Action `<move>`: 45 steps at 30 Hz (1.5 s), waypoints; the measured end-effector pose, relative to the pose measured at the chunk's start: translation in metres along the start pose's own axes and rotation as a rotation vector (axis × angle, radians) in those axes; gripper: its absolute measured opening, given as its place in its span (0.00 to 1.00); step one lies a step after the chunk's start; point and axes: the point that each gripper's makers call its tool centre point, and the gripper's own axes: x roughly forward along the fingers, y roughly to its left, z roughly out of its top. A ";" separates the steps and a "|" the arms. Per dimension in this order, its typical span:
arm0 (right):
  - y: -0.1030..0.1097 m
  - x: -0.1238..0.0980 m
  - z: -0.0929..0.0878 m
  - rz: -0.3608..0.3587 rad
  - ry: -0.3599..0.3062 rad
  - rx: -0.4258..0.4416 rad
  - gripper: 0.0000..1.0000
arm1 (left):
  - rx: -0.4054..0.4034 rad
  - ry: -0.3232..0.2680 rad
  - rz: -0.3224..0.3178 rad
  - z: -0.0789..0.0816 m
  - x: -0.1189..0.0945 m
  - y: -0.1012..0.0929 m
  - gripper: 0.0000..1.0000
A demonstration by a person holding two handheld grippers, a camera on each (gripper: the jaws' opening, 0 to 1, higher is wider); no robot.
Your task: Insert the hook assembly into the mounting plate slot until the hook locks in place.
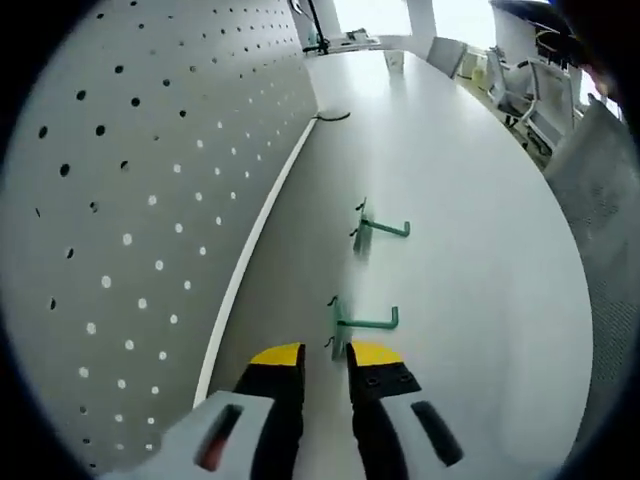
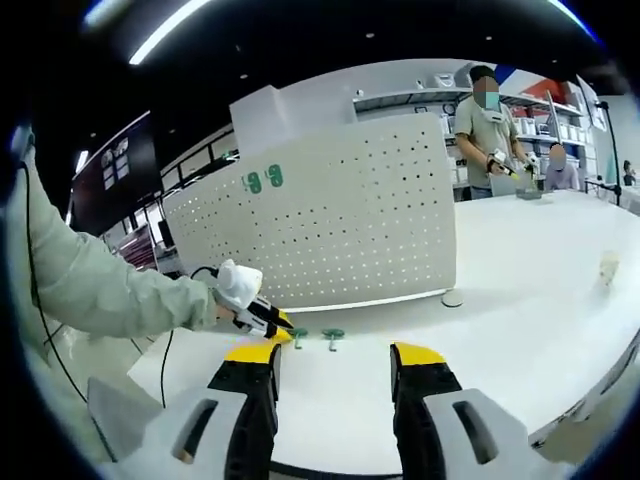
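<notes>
Approach is the step in hand: left gripper (image 1: pixel 326 362), fingers parted and empty, nears the closer green hook (image 1: pixel 358 322) on the counter (image 1: pixel 470 250) at twelve o'clock, pegboard (image 1: pixel 140 220) at nine; right gripper (image 2: pixel 334 358) waits wide open, so next comes closing on that hook.

Bright, even light in both views. Glare washes out the desk's (image 1: pixel 470 200) far end in the left gripper view. Ceiling strip lights (image 2: pixel 180 25) streak in the right gripper view. Shadows faint. Fisheye bends the pegboard (image 1: pixel 130 200); edges soft.
</notes>
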 end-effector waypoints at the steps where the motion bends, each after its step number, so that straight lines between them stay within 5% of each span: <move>1: -0.001 -0.001 0.000 -0.002 0.000 0.002 0.43 | 0.000 -0.001 -0.001 0.001 0.000 0.000 0.17; 12: -0.001 -0.003 0.000 -0.009 0.001 0.002 0.42 | -0.029 -0.007 0.006 0.002 0.005 0.000 0.04; 21: 0.002 -0.001 0.005 0.000 -0.006 -0.006 0.42 | -0.185 -0.034 0.068 0.001 -0.003 -0.005 0.03; 37: 0.009 -0.001 0.012 0.023 -0.024 -0.019 0.42 | -0.419 -0.209 0.159 0.002 -0.046 -0.016 0.03; 45: 0.013 0.000 0.008 0.034 -0.006 -0.038 0.42 | -0.470 -0.289 0.216 0.006 -0.078 -0.024 0.03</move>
